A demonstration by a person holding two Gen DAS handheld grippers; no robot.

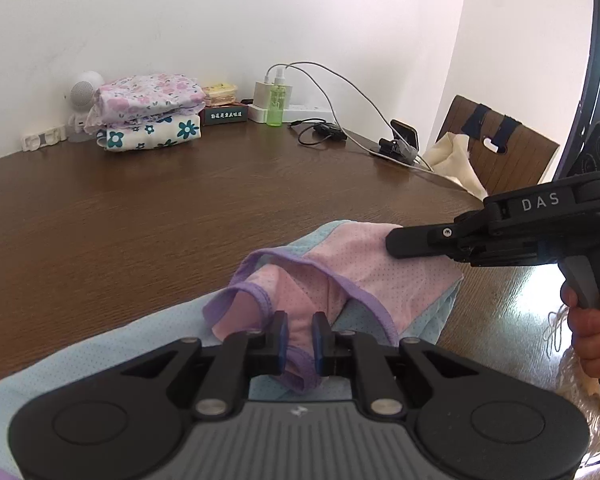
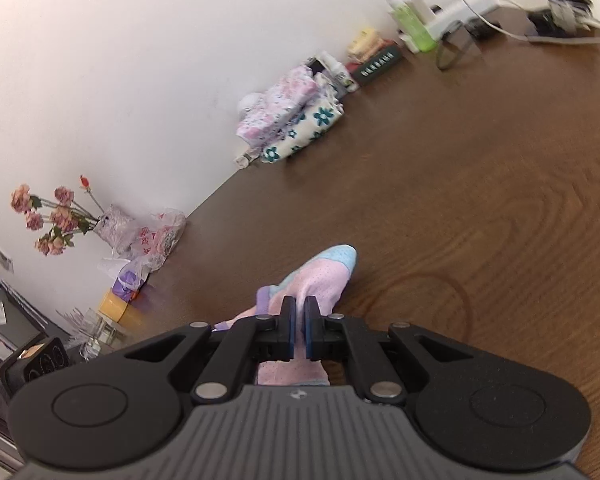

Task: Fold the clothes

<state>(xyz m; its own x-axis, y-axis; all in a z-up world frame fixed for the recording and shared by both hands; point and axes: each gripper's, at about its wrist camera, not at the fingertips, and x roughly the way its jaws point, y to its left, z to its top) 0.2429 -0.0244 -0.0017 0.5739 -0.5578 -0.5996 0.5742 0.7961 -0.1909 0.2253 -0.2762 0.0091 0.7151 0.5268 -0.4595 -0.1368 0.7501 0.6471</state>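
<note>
Your left claw [image 1: 300,334] was pinched on the garment's [image 1: 340,264] purple-trimmed near edge, your right claw [image 2: 299,328] clamped its far pink corner; it stretched between them, sagging onto the bench [image 1: 140,200].

The left gripper [image 1: 300,338] hides the garment [image 1: 340,264] beneath its body, and the frame's bottom edge crops the blue cloth. The folded stack [image 2: 292,120] (right wrist view) is motion-blurred; the dark box's [image 1: 224,115] lettering seems illegible.
</note>
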